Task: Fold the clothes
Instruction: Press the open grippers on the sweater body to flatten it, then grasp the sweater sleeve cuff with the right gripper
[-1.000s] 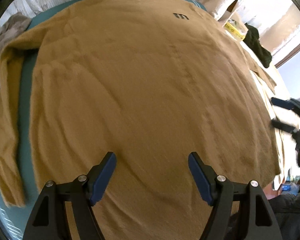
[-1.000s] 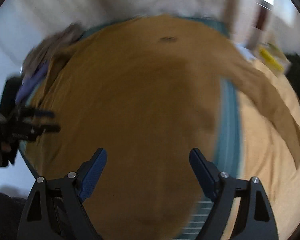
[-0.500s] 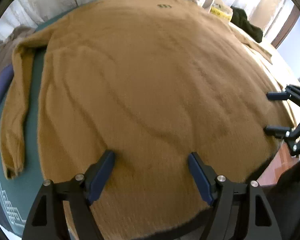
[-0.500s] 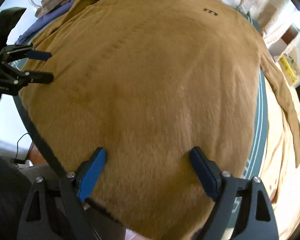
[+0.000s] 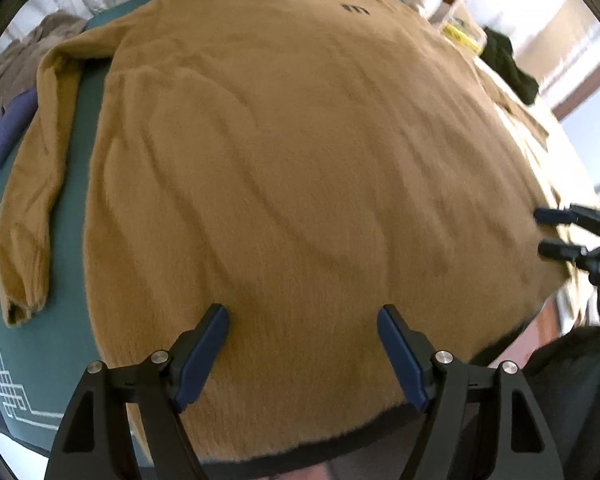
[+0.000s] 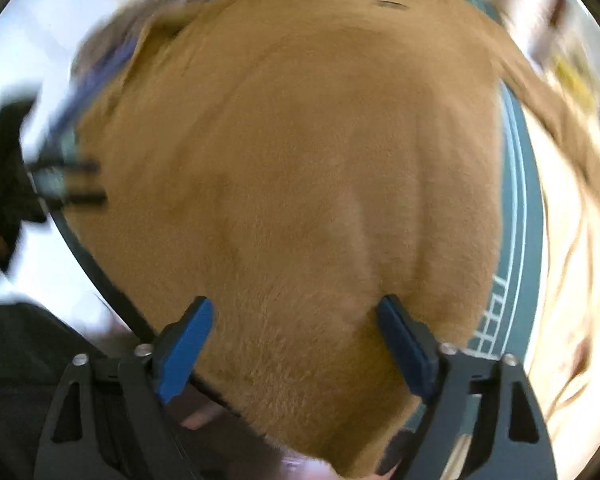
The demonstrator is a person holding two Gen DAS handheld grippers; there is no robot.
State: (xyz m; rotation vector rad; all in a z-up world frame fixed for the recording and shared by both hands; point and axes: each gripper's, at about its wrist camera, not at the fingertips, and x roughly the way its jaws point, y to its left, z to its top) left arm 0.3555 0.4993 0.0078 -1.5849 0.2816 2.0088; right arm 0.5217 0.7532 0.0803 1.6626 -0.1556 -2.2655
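A mustard-brown sweater (image 5: 292,168) lies spread flat, back up, on a teal table (image 5: 32,344), a small dark logo (image 5: 356,9) near its collar. Its left sleeve (image 5: 32,160) runs down the table's left side. My left gripper (image 5: 302,344) hovers open over the hem's left part, nothing between its blue pads. My right gripper (image 6: 296,340) is open above the hem's right corner; that view is blurred. Each gripper shows in the other's view: the right gripper (image 5: 548,232) at the sweater's right edge, the left gripper (image 6: 88,184) at its left edge.
A pile of grey-brown and blue clothes (image 5: 8,92) lies at the table's far left. Cream cloth (image 6: 568,264) covers the surface right of the teal table, with a dark garment (image 5: 508,68) and a yellow-labelled box (image 5: 460,36) behind. The person's dark clothing (image 5: 572,392) is at the lower right.
Both grippers have drifted slightly along the hem, still open. The right wrist view has turned blurred and now frames the sweater's lower right corner.
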